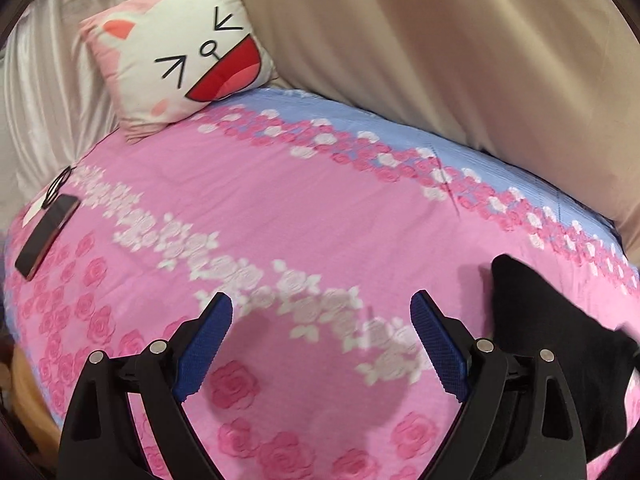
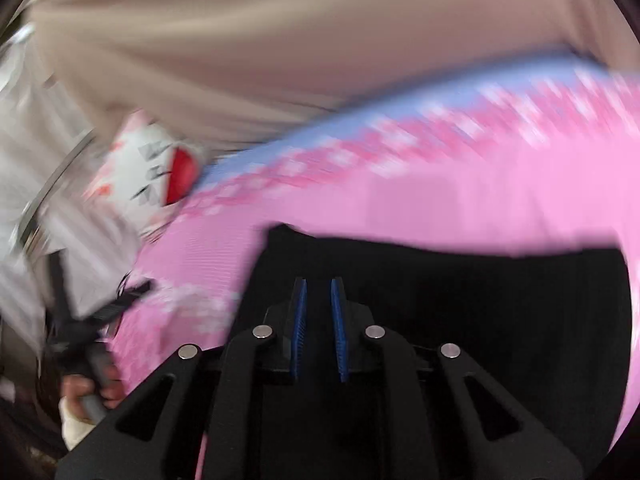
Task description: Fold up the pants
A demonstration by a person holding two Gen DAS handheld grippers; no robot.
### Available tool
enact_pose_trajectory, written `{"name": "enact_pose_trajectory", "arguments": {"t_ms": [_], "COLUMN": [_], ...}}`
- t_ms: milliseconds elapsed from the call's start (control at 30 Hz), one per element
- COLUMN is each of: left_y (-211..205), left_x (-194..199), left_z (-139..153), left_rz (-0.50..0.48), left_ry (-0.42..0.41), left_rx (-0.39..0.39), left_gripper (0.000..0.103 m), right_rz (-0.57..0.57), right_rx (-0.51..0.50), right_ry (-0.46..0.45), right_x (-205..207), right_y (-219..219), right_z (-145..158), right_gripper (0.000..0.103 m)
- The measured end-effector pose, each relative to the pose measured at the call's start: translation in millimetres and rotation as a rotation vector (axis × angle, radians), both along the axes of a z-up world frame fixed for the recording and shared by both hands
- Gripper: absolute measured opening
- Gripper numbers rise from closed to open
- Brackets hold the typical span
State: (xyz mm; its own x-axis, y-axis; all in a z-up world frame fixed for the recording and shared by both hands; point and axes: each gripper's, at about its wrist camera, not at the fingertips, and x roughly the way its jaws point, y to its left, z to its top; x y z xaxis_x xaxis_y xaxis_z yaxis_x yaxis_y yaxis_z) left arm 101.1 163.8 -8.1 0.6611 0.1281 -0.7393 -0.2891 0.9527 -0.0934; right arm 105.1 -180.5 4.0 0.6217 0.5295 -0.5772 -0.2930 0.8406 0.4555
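Note:
Black pants lie on a pink rose-print bedspread. In the left wrist view only a corner of the pants shows at the lower right. My left gripper is open and empty above the bedspread, left of the pants. My right gripper has its blue pads close together over the black cloth, with a narrow gap between them. The view is blurred, so I cannot tell whether cloth is pinched. The left gripper and the hand holding it show at the lower left of the right wrist view.
A cat-face pillow leans at the head of the bed. A dark phone lies near the left edge of the bedspread. A beige curtain hangs behind the bed, with silvery cloth at the left.

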Motion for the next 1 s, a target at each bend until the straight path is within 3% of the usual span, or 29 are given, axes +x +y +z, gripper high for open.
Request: {"name": "enact_pose_trajectory", "arguments": {"t_ms": [67,167,200,267,333,400,433,467,600,633,667,700,733,767,800,833,933,967,1000], "left_y": [-3,-9,-12,-13,-10,-7,-6,-6,-17,-20,-23,-29,-33,-38,-45,-51,-70,-75,-82], "left_x": [-3,-3,-5,-9,-12,-13,-13,-12,-11,-11,-11,-10,-10,-10,-10,-11,-15,-16,-15], "left_z": [-3,-3,-2,-1,0,0,0,-1,5,7,8,9,10,11,11,11,12,12,10], "left_rz": [-0.015,-0.062,-0.079,-0.095,-0.094,-0.095,-0.096,-0.101,-0.146,-0.154,-0.162,-0.179,-0.192,-0.206,-0.225,-0.242,-0.291,-0.304,-0.320], "left_ry": [-0.002,-0.003,-0.004,-0.006,-0.006,-0.010,-0.010,-0.010,-0.021,-0.026,-0.028,-0.026,-0.026,-0.026,-0.024,-0.022,-0.022,-0.022,-0.018], "left_rx": [0.002,0.007,0.016,0.039,0.040,0.021,0.013,0.007,0.001,0.004,0.008,0.009,0.008,0.007,0.009,0.011,0.029,0.029,0.027], "left_gripper": [0.089,0.089,0.089,0.089,0.089,0.089,0.089,0.089,0.089,0.089,0.089,0.089,0.089,0.089,0.089,0.089,0.089,0.089,0.089], "right_rz": [0.067,0.117,0.106,0.110,0.133,0.131,0.126,0.143,0.124,0.101,0.056,-0.033,-0.103,-0.120,-0.132,-0.171,-0.254,-0.295,-0.312], "right_rx": [-0.062,-0.126,-0.116,-0.136,-0.081,-0.121,-0.165,-0.092,0.013,0.006,-0.040,-0.129,-0.135,0.010,0.174,0.182,0.010,-0.057,-0.027], "right_ry": [0.000,0.174,0.122,0.121,0.068,0.025,0.084,0.176,0.100,0.050,0.034,0.042,0.129,0.223,0.259,0.213,0.044,0.054,0.147], "right_x": [19,73,73,71,71,78,92,105,98,95,100,108,120,126,127,119,92,89,94], "right_y": [38,82,87,99,107,117,122,120,90,75,64,45,20,-5,-31,-52,-75,-87,-102], "right_z": [-4,-70,-68,-48,-34,-40,-60,-71,-28,-22,-28,-43,-65,-81,-87,-77,-45,-51,-65], "right_gripper": [0.014,0.013,0.011,0.017,0.017,0.019,0.019,0.016,0.023,0.030,0.057,0.069,0.069,0.059,0.047,0.046,0.049,0.050,0.052]}}
